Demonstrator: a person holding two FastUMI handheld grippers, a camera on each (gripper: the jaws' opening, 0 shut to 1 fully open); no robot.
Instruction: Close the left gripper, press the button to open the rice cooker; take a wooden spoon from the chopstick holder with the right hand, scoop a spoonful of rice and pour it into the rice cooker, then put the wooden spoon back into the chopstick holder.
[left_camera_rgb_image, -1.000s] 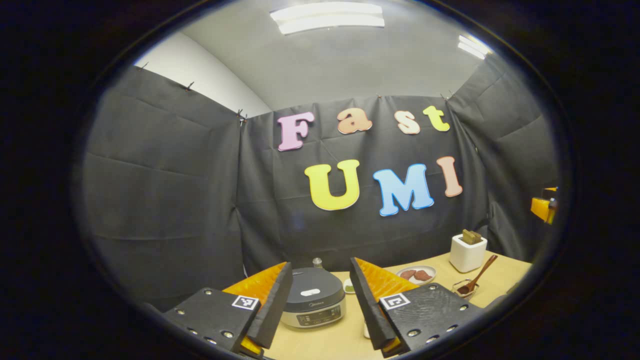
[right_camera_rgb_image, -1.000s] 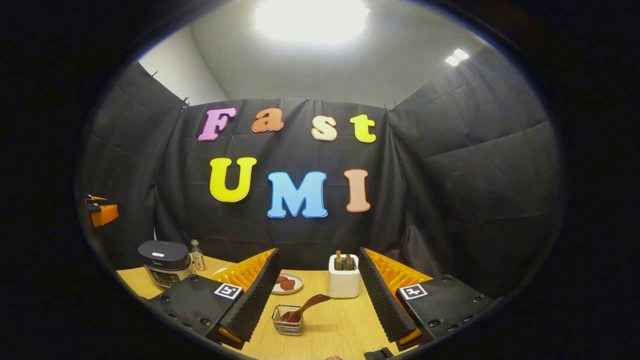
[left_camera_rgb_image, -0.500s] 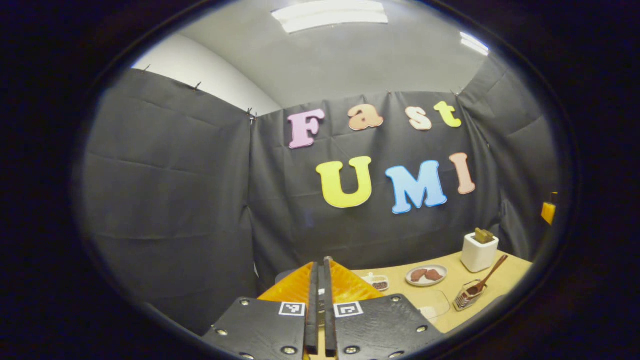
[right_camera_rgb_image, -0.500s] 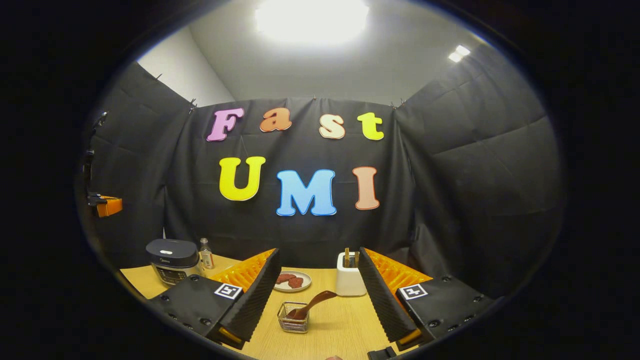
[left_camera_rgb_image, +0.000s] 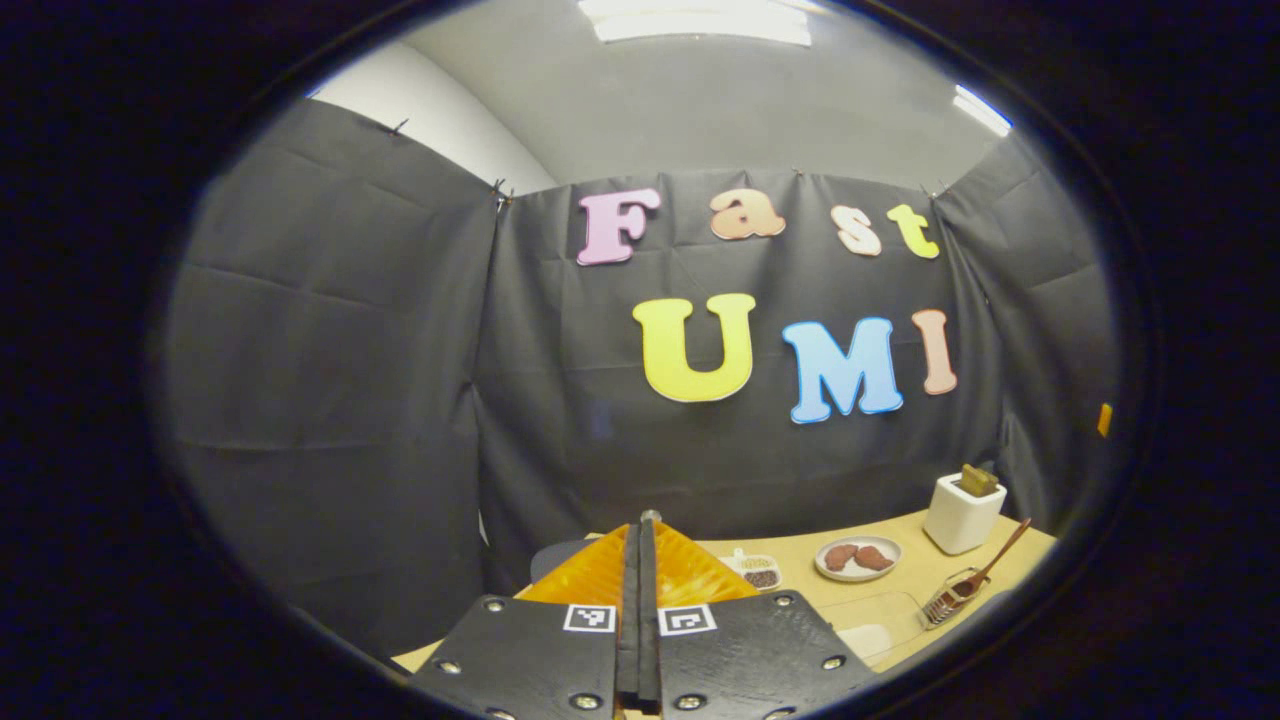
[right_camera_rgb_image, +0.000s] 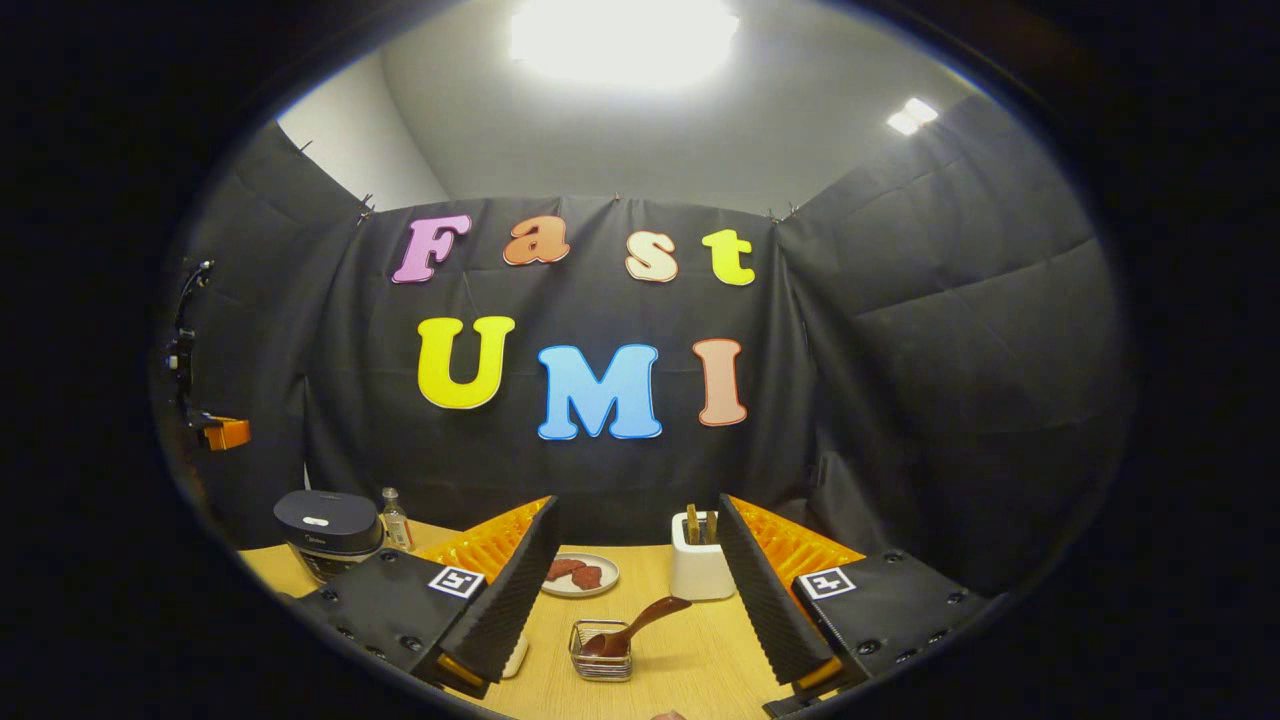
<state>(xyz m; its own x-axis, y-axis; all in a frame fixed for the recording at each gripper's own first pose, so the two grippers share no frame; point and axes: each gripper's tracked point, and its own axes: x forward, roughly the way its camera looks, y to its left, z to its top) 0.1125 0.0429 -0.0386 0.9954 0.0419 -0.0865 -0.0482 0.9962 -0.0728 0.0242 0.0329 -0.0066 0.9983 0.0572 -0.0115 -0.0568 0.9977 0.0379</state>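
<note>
The rice cooker (right_camera_rgb_image: 328, 530), a dark-lidded pot with its lid down, stands at the far left end of the wooden surface (right_camera_rgb_image: 690, 660) in the right gripper view, with a small clear bottle (right_camera_rgb_image: 397, 521) just beside it on its right. Toward the middle of that surface a wire chopstick holder (right_camera_rgb_image: 601, 651) carries the wooden spoon (right_camera_rgb_image: 640, 622), whose bowl sits inside the basket while the handle leans up and to the right. Behind the holder are a plate (right_camera_rgb_image: 582, 574) with reddish-brown pieces and a white toaster (right_camera_rgb_image: 700, 571). The right gripper (right_camera_rgb_image: 633, 575) hangs above the near edge with its fingers spread wide and nothing between them, the holder lying in the gap ahead. In the left gripper view, the left gripper (left_camera_rgb_image: 638, 590) has its fingers pressed together, empty, and a small dish of dark grains (left_camera_rgb_image: 760, 571) lies just past its tips.
</note>
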